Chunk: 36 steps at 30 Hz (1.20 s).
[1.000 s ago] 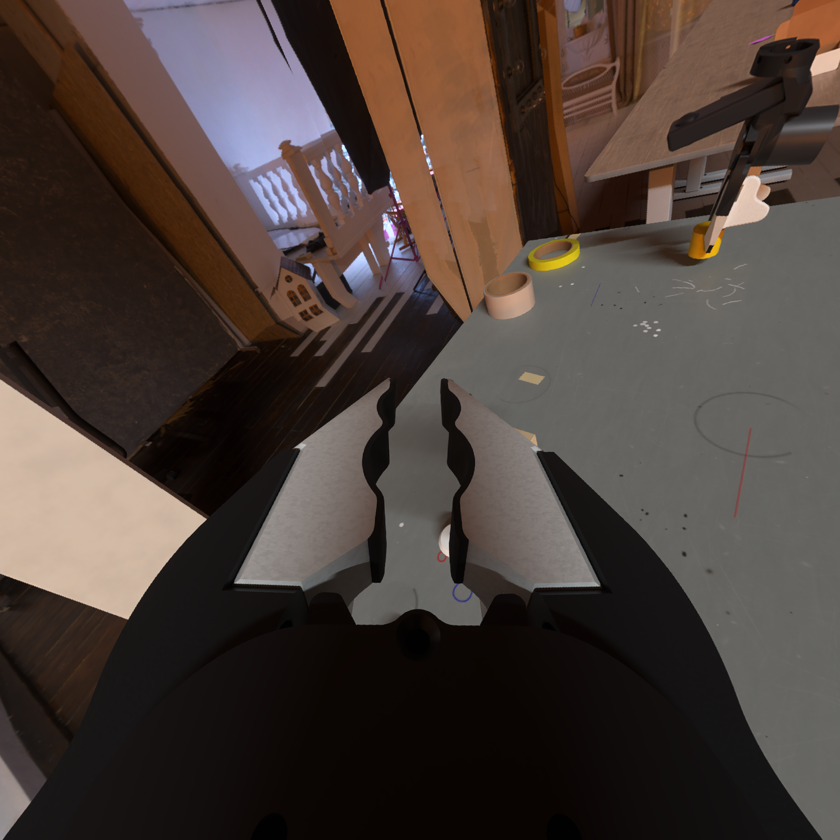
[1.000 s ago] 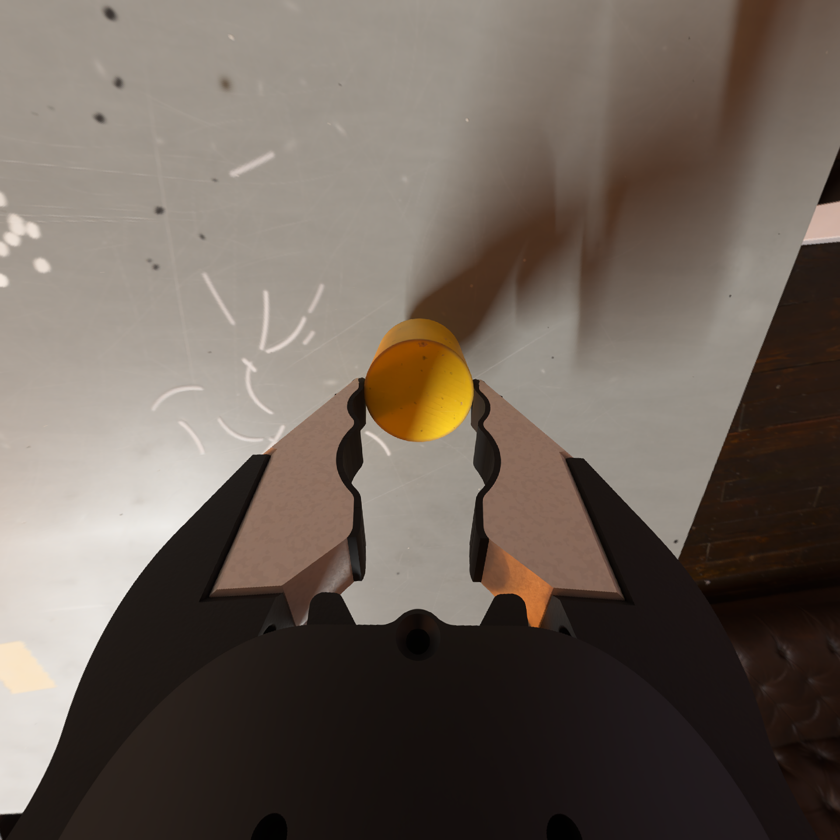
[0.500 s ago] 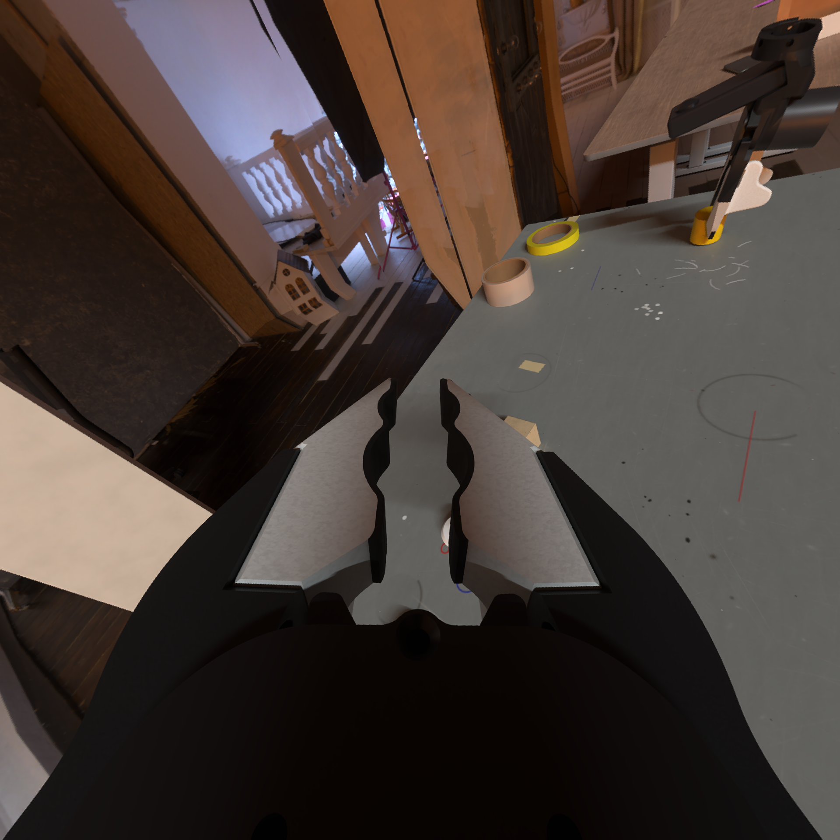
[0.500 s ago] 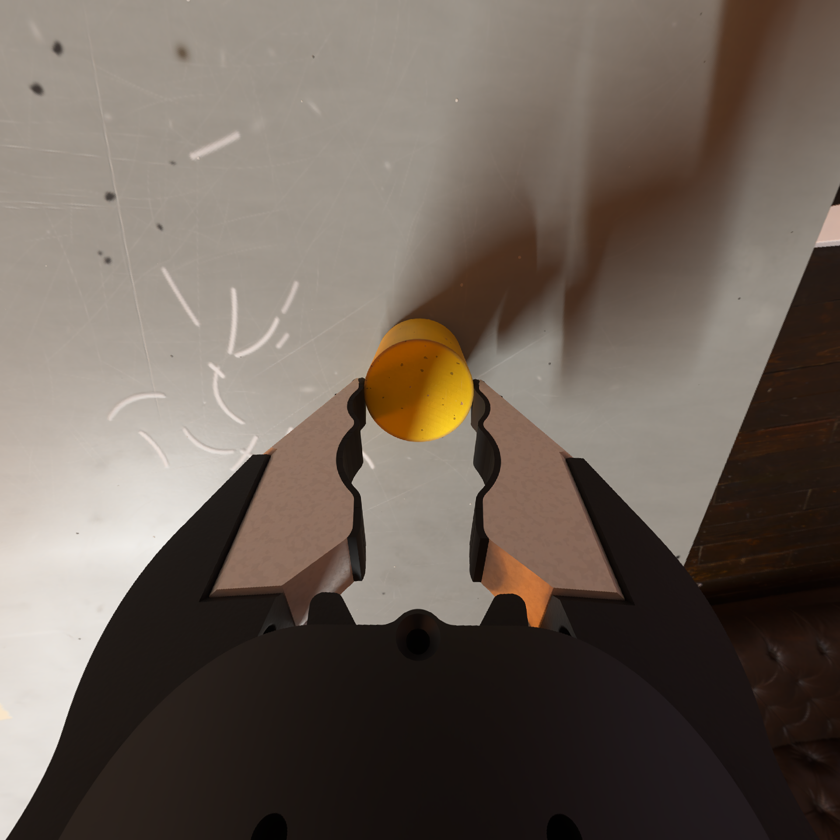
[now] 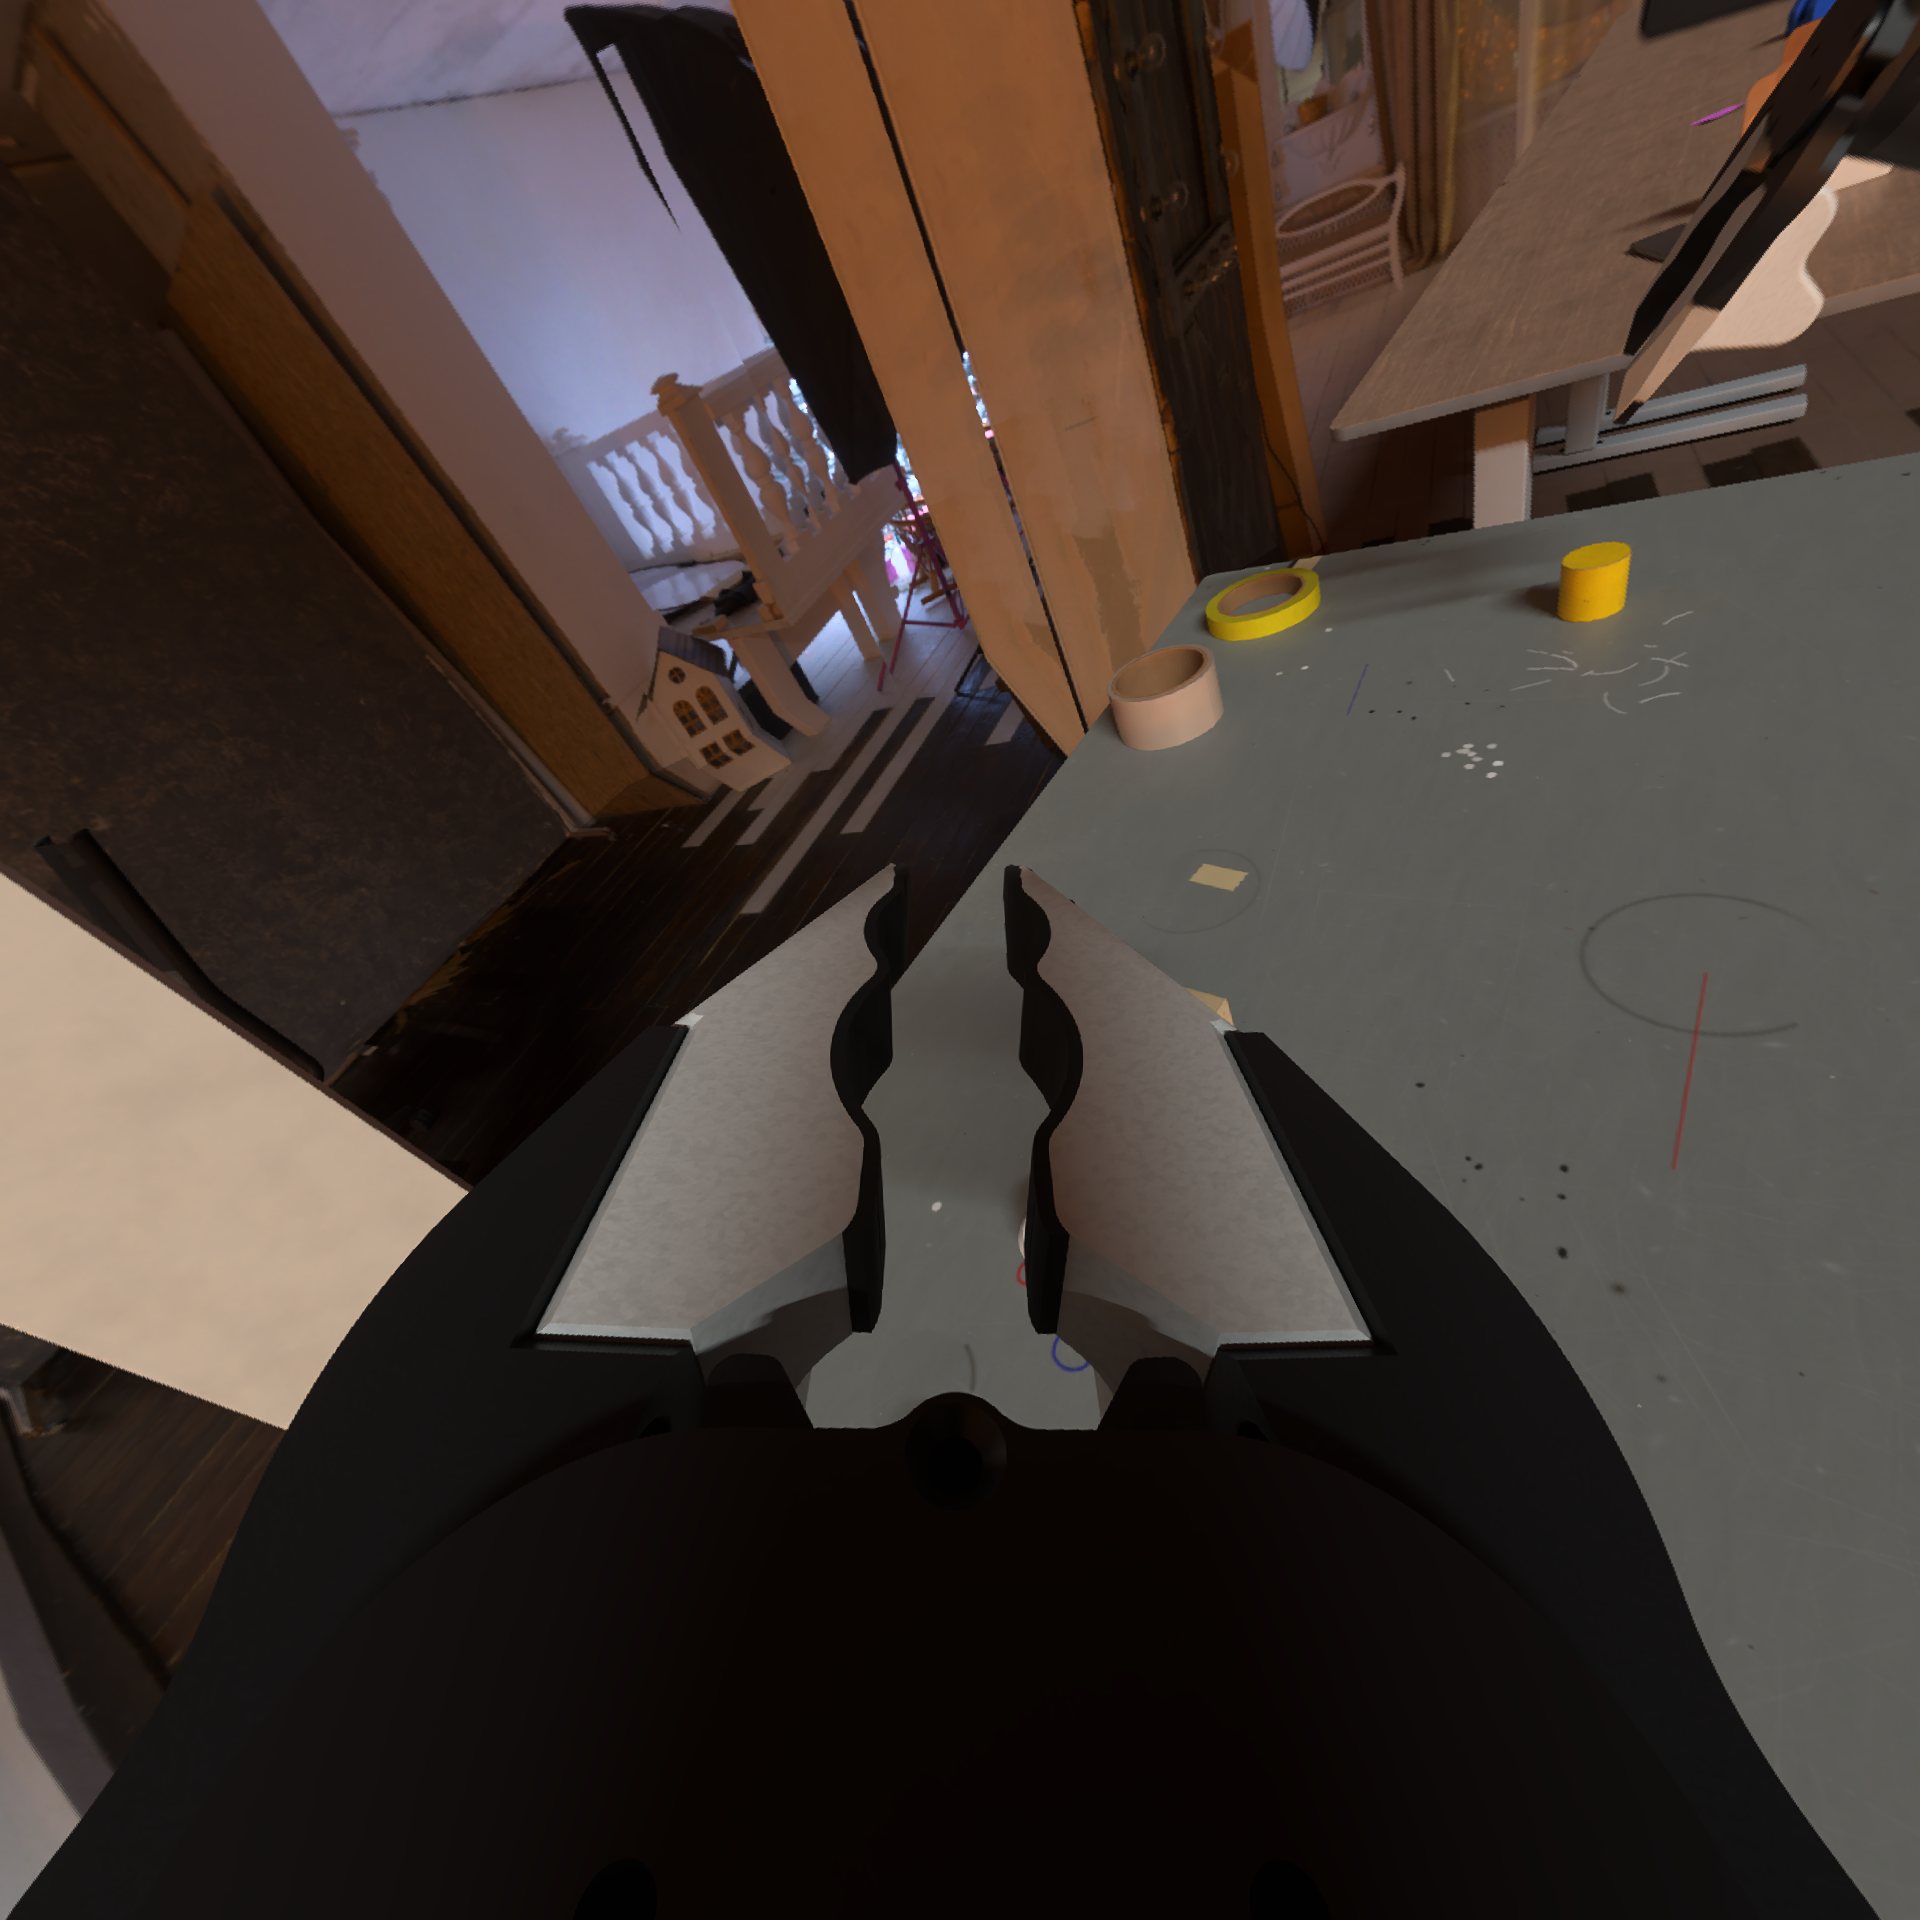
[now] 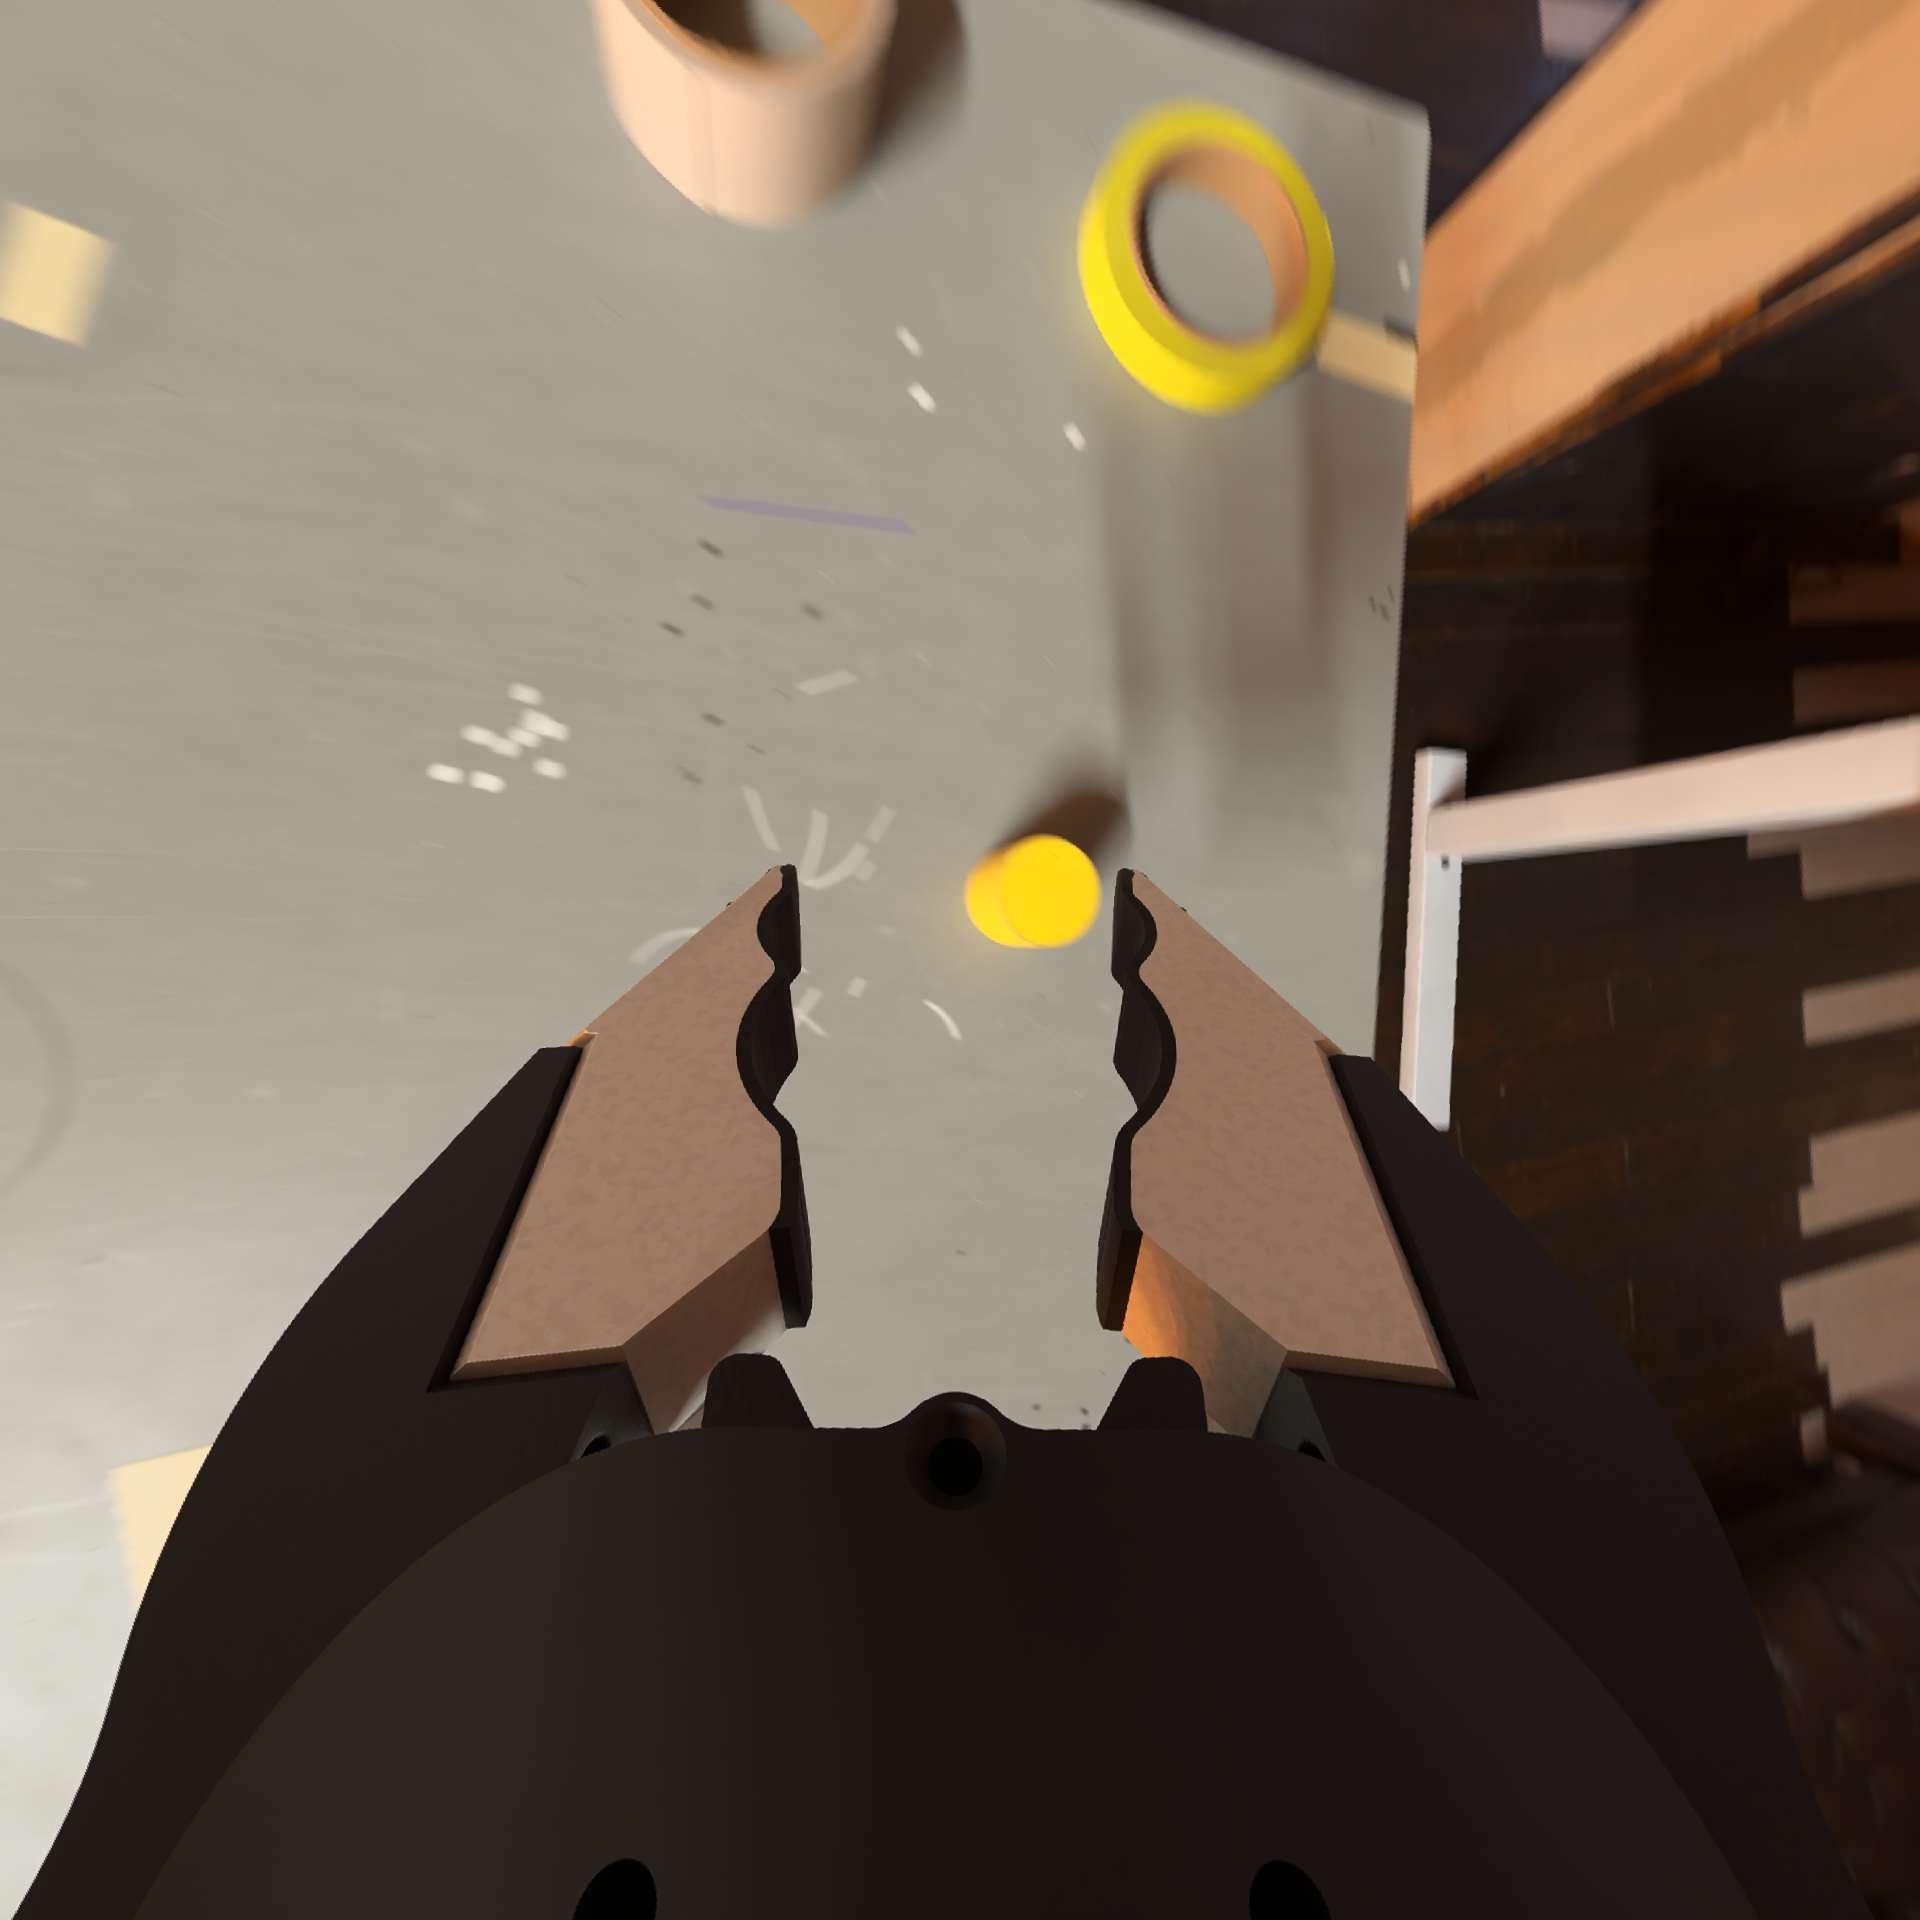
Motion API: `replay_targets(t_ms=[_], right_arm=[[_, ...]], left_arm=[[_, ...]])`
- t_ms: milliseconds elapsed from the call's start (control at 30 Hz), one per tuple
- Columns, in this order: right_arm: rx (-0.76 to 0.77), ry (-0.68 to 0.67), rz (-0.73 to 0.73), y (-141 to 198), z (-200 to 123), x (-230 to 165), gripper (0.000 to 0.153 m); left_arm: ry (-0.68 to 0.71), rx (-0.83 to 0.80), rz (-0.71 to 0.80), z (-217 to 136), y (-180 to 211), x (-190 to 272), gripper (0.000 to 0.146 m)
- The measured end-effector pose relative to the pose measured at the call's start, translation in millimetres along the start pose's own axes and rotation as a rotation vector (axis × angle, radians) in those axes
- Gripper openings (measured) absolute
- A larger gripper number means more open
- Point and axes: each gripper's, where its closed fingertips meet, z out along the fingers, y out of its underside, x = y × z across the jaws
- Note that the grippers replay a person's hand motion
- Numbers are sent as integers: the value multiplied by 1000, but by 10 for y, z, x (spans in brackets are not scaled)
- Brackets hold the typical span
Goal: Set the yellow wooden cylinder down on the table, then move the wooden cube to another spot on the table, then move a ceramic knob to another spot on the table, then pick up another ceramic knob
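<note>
The yellow wooden cylinder [image 5: 1595, 582] stands upright on the grey table [image 5: 1455, 1039] at the far side. In the right wrist view it [image 6: 1032, 891] sits free on the table far below. My right gripper [image 6: 956, 883] is open and empty, high above it; its fingers also show at the top right of the left wrist view [image 5: 1704, 270]. My left gripper [image 5: 951, 883] is empty, jaws almost together, low over the table's left edge. A corner of the wooden cube [image 5: 1214, 1006] peeks past its right finger. A sliver of a white ceramic knob [image 5: 1023, 1236] shows behind that finger.
A beige tape roll [image 5: 1164, 696] and a yellow tape roll [image 5: 1262, 603] lie near the table's far left corner; both also show in the right wrist view, beige roll [image 6: 743, 94], yellow roll [image 6: 1205, 255]. The table edge [image 6: 1397, 727] runs just right of the cylinder.
My right gripper has opened, let go of the yellow cylinder and risen well above it; the cylinder now stands alone on the table. My left gripper has hardly moved.
</note>
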Motion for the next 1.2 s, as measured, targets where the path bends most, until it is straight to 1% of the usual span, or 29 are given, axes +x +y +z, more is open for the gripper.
replay_targets(t_ms=[67, 100, 167, 267, 367, 467, 567, 633, 733, 833, 933, 1100, 1200], right_arm=[[69, -40, -54, -225, -233, -339, 60], [99, -74, -106, -327, -318, -552, 59], [162, -168, -264, -502, -432, -1069, 59], [236, -316, -520, -664, -465, -1890, 55], [282, -430, -725, -792, -348, -2630, 51], [329, -534, -947, -877, -137, -3299, 49], [324, -535, -1116, -983, 172, -3752, 49], [295, -532, -1162, -1067, 397, -3960, 50], [231, -580, -1169, -1162, 688, -4166, 55], [182, -605, -1194, -1202, 883, -4253, 61], [120, -605, -1208, -1193, 1043, -4256, 68], [25, -607, -1225, -1091, 1255, -4237, 66], [25, -616, -1228, -1071, 1292, -4266, 61]], left_arm=[[-11, -1, -2, -17, 12, -31, 18], [-16, -4, -6, -21, 25, -48, 18], [-21, -12, -19, -26, 53, -76, 17], [-23, -8, -28, -39, 61, -101, 17], [-15, 6, -38, -54, 53, -107, 17], [0, 12, -47, -59, 58, -96, 17], [3, 8, -46, -58, 74, -94, 17], [4, 7, -46, -58, 80, -96, 17], [10, 10, -51, -58, 84, -97, 17], [13, -3, -69, -47, 106, -106, 17], [24, -3, -76, -32, 110, -96, 16], [37, -14, -67, -2, 117, -60, 16], [44, -24, -63, 22, 127, -39, 16]])
